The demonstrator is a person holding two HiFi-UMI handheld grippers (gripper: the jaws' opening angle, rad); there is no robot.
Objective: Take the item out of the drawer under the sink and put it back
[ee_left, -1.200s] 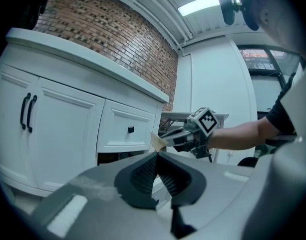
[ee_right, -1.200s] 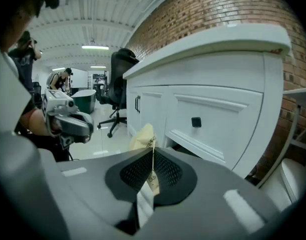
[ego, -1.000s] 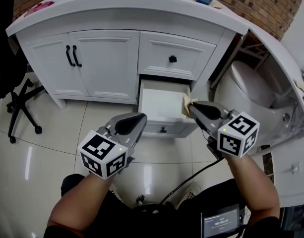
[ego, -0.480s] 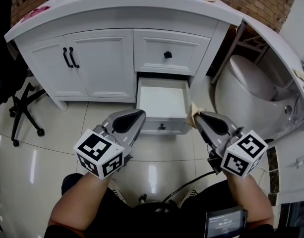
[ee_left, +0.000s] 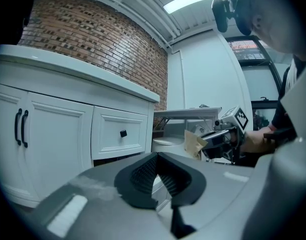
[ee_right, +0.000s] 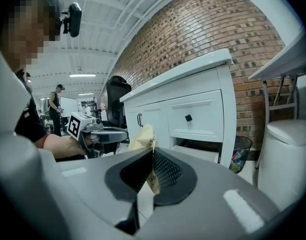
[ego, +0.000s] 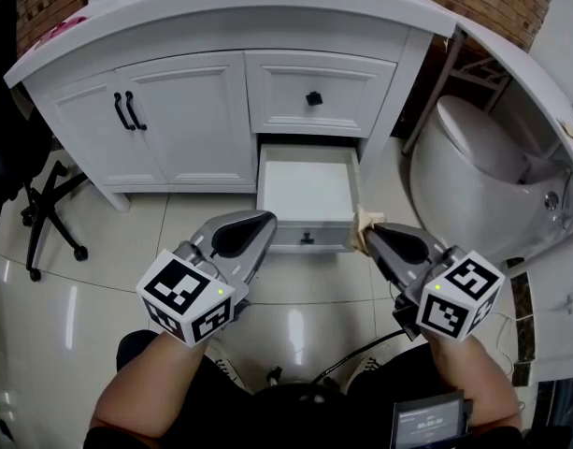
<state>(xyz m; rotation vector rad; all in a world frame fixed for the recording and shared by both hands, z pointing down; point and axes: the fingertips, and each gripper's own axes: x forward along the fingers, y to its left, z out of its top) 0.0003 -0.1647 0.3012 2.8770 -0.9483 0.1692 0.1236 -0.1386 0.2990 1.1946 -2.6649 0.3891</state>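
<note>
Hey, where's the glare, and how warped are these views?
Head view: light glares off the glossy floor tiles; the vanity counter bows into a curve. Left and right gripper views: fisheye, dark corners; the right has a mosaic patch upper left.

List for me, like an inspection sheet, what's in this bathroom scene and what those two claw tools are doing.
Surface: glossy tiled floor; white vanity, doors shut.
Job's things: lower drawer open, inside looks bare; tan paper packet outside it.
Clutter: small items at the countertop's back edge, too cropped to name.
Grippers: left gripper shut, empty; right gripper shut on the packet, beside the drawer's front right corner.
Cables: black cable from the right gripper toward the person's lap.
Surroundings: toilet, office chair, brick wall, waste bin.
</note>
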